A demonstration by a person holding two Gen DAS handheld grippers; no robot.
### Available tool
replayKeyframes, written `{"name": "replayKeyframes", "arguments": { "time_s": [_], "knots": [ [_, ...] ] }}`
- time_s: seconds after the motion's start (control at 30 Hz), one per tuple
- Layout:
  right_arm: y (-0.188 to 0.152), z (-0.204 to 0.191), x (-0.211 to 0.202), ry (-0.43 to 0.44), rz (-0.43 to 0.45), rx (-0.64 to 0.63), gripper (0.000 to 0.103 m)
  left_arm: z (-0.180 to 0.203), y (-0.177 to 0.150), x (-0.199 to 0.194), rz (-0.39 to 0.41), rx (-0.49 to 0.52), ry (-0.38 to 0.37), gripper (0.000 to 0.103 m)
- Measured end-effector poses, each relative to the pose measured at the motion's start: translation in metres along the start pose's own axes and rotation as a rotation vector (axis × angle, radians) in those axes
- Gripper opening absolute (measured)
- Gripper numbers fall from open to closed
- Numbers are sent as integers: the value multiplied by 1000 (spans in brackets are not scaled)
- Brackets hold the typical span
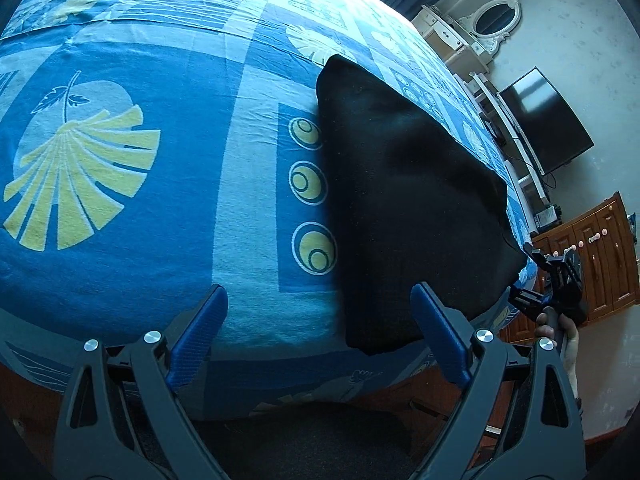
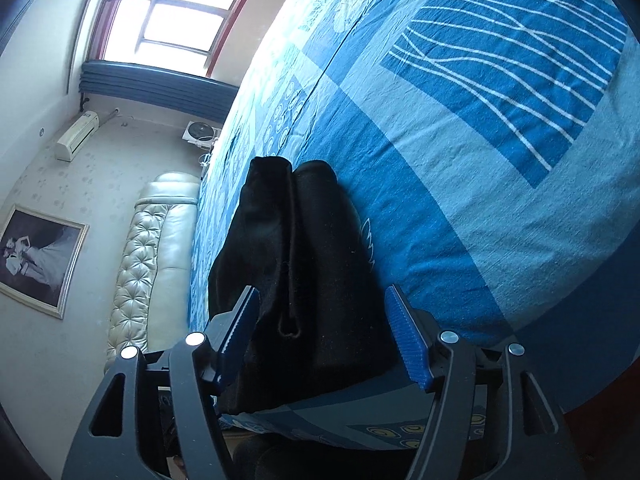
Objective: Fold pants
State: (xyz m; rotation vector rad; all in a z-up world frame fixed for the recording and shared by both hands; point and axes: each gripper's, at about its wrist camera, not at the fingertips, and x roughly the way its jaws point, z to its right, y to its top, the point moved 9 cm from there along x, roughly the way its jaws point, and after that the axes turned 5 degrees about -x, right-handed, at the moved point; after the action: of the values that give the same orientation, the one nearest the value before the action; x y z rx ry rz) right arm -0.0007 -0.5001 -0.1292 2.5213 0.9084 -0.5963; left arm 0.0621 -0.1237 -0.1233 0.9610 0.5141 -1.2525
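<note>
The black pants [image 1: 408, 200] lie folded in a compact stack on the blue patterned bedspread [image 1: 120, 200], near the bed's front edge. My left gripper [image 1: 320, 312] is open and empty, hovering just in front of the stack's near left corner. My right gripper [image 2: 320, 320] is open, its blue fingers [image 2: 404, 336] standing either side of the near end of the pants [image 2: 304, 264] without closing on them. The right gripper also shows in the left wrist view [image 1: 548, 280], at the pants' right edge, held by a hand.
The bedspread [image 2: 480, 160] stretches wide beyond the pants. A TV [image 1: 548, 120], white dresser with mirror [image 1: 496, 20] and wooden cabinets [image 1: 592, 252] stand past the bed. A padded headboard [image 2: 156, 256], framed photo [image 2: 36, 260] and window [image 2: 176, 12] lie on the other side.
</note>
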Motion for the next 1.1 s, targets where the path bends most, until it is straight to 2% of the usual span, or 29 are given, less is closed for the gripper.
{"name": "replayKeyframes", "arguments": {
  "time_s": [0.03,0.1,0.37,0.47,0.53,0.57,0.6,0.67,0.7,0.8,0.9,1.1],
  "knots": [
    [-2,-1,3,8,-6,-5,72,3,1,5,-10,-8,-12,93],
    [-5,-2,11,24,-32,-12,74,7,4,15,-29,-28,-42,93],
    [-12,-13,28,19,-52,-90,77,20,14,35,-49,-62,-120,93],
    [-14,-11,30,-29,-58,-132,70,30,15,41,-60,-60,-156,92],
    [-15,-9,31,-46,-63,-141,58,37,14,46,-64,-59,-171,92],
    [-15,-8,31,-47,-61,-141,56,41,14,48,-72,-57,-187,90],
    [-16,-7,32,-49,-57,-138,53,45,13,51,-79,-56,-199,77],
    [-16,-5,32,-45,-52,-132,50,48,12,60,-101,-54,-177,62],
    [-16,-6,32,-41,-54,-129,49,49,12,60,-99,-49,-169,52],
    [-17,-12,33,-35,-56,-139,46,52,16,54,-78,-26,-151,36],
    [-20,-19,36,-22,-57,-148,43,50,20,43,-53,-22,-148,30],
    [-34,-37,56,3,-104,-184,42,25,29,22,-26,-36,-135,30]
  ]
}}
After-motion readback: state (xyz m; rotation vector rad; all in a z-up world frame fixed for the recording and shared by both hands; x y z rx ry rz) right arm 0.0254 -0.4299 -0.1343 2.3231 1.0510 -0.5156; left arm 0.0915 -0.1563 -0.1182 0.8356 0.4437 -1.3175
